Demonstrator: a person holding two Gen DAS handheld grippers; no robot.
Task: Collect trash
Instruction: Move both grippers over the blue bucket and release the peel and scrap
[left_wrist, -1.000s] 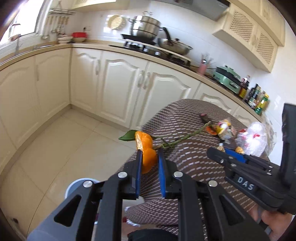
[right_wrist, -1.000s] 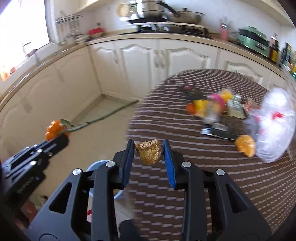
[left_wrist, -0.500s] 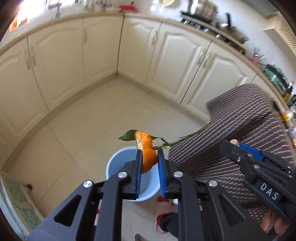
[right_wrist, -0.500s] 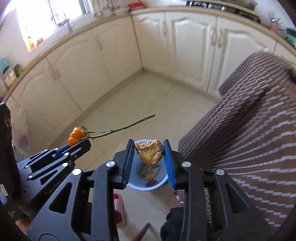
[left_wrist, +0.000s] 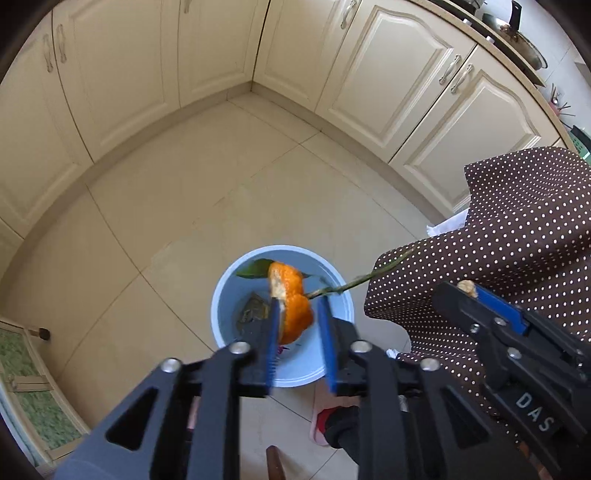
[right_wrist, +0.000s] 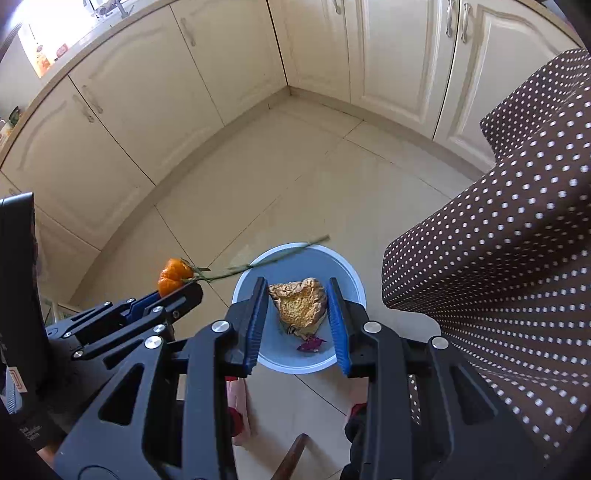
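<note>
A light blue bin stands on the tiled floor beside the table. My left gripper hangs over it, jaws opening, with an orange peel on a green stem and leaf still between them. The peel leans on the left pad; the right pad stands just clear of it. My right gripper is shut on a crumpled yellow-brown scrap above the bin. In the right wrist view the left gripper and its orange peel sit left of the bin rim, the stem reaching across it.
A table under a brown polka-dot cloth hangs close on the right of the bin. Cream cabinets line the far corner. A wrapper and a purple scrap lie in the bin. A person's feet in red slippers are below.
Both grippers have come down from table height to just over the blue bin and tilted downward. The left jaws have widened around the peel; the right grip is unchanged.
</note>
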